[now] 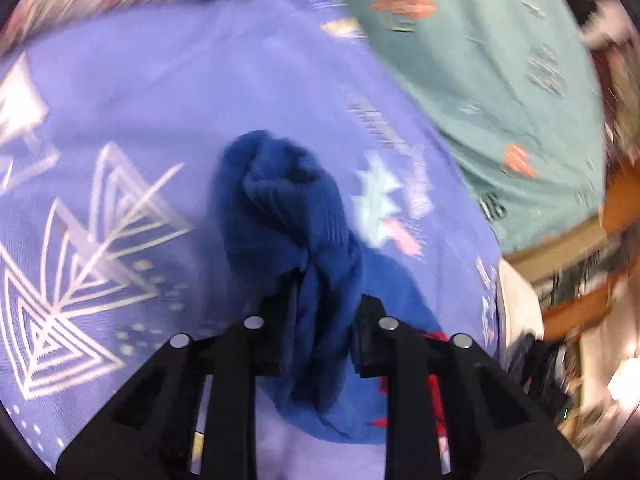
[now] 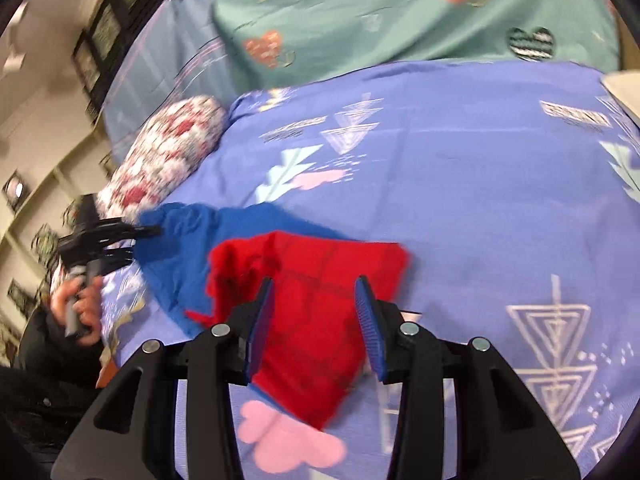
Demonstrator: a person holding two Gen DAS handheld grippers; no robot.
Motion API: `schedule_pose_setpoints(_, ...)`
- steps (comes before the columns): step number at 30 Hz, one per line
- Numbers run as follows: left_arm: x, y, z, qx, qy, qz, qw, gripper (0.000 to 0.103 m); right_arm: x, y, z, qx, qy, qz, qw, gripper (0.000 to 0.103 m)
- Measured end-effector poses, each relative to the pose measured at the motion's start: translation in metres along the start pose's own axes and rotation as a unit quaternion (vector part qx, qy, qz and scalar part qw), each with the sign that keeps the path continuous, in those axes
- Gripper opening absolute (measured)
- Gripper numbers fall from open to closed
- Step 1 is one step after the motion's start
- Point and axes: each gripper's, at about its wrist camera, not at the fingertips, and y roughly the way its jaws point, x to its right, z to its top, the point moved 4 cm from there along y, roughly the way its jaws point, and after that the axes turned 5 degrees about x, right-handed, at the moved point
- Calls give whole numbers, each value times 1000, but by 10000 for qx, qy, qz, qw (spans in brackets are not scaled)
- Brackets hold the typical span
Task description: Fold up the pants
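Observation:
The pants lie crumpled on a lilac bedsheet (image 2: 460,200). They have a blue part (image 2: 188,256) and a red part (image 2: 312,280). In the left wrist view the blue cloth (image 1: 288,208) rises in a bunched ridge, and my left gripper (image 1: 330,292) is shut on it. The right wrist view shows that same gripper (image 2: 144,240) biting the blue edge at the far left, with a person's hand (image 2: 76,304) on its handle. My right gripper (image 2: 315,280) stands open over the red part. Its blue pads (image 2: 260,320) are apart and do not press the cloth.
A teal blanket with hearts (image 2: 360,12) covers the far side of the bed. A red-and-white floral pillow (image 2: 160,160) lies at the left beside the pants. Wooden furniture (image 1: 580,312) stands past the bed's edge in the left wrist view. Both views are motion-blurred.

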Motion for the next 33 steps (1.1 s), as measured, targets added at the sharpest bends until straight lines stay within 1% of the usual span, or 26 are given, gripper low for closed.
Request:
schedule_pose_setpoints(1,39,-9,-5,62,534,-220,9983,15,7,-4,1,52,107,-46,9999,42)
schedule_pose_setpoints(2,58,-14,-10,61,783,-358,9963,14,14,-7,3,103,214,-79,9997,42)
schedule_pose_setpoints(3,86,-18,-18,31,1121,-571,9921,11,21,-13,5,175,341,-118,9992,42)
schedule_pose_setpoints(4,121,-21,-34,-46,1599,-819,9837,5,25,-16,6,222,409,-133,9988,42)
schedule_pose_setpoints(6,164,-16,-66,-343,2199,-1142,9682,5,32,-23,8,297,526,-159,9980,42)
schedule_pose_setpoints(7,180,-9,-86,-573,2533,-1159,9587,6,33,-25,7,292,565,-160,9978,43)
schedule_pose_setpoints(8,186,-2,-99,-690,2716,-1055,9541,10,33,-25,7,265,595,-157,9978,47)
schedule_pose_setpoints(9,186,6,-103,-749,2779,-904,9534,11,32,-27,5,235,591,-132,9979,50)
schedule_pose_setpoints(10,178,11,-97,-685,2694,-676,9582,16,30,-29,4,247,558,-124,9981,53)
schedule_pose_setpoints(11,168,13,-86,-555,2554,-463,9641,37,27,-32,2,271,477,-120,9984,58)
schedule_pose_setpoints(12,154,11,-73,-386,2383,-196,9702,57,25,-34,0,287,396,-141,9987,59)
schedule_pose_setpoints(13,133,10,-55,-152,2164,278,9758,92,25,-36,-2,296,345,-176,9988,61)
schedule_pose_setpoints(14,121,9,-48,-19,2068,539,9769,92,26,-35,-2,279,328,-201,9989,61)
schedule_pose_setpoints(15,109,9,-40,89,2021,840,9757,92,29,-33,-4,225,377,-199,9988,61)
schedule_pose_setpoints(16,99,12,-33,92,2084,1093,9719,92,32,-31,-4,185,441,-178,9987,61)
schedule_pose_setpoints(18,88,17,-26,97,2256,1460,9632,92,33,-23,-3,85,527,-134,9985,62)
schedule_pose_setpoints(19,84,18,-23,113,2261,1542,9618,92,30,-17,1,6,569,-51,9984,62)
schedule_pose_setpoints(21,70,18,-17,108,2077,1603,9649,92,9,0,15,-257,554,422,9972,62)
schedule_pose_setpoints(23,64,20,-17,121,1949,1629,9671,92,-12,22,32,-472,436,714,9954,62)
schedule_pose_setpoints(25,55,18,-18,86,1787,1586,9710,92,-37,59,55,-834,360,1069,9901,64)
schedule_pose_setpoints(27,49,16,-21,59,1680,1525,9739,92,-58,102,74,-1213,255,1245,9844,68)
schedule_pose_setpoints(28,43,12,-24,58,1599,1460,9763,92,-66,125,82,-1391,211,1305,9814,74)
schedule_pose_setpoints(29,38,10,-26,52,1538,1411,9780,92,-76,152,90,-1503,94,1234,9809,78)
schedule_pose_setpoints(31,27,4,-30,17,1408,1275,9818,92,-87,184,97,-1612,-96,1186,9797,88)
schedule_pose_setpoints(32,21,0,-31,-2,1350,1211,9834,92,-90,200,99,-1688,-89,1240,9778,91)
schedule_pose_setpoints(33,14,-4,-31,-26,1286,1176,9847,92,-92,221,99,-1881,-33,1321,9732,91)
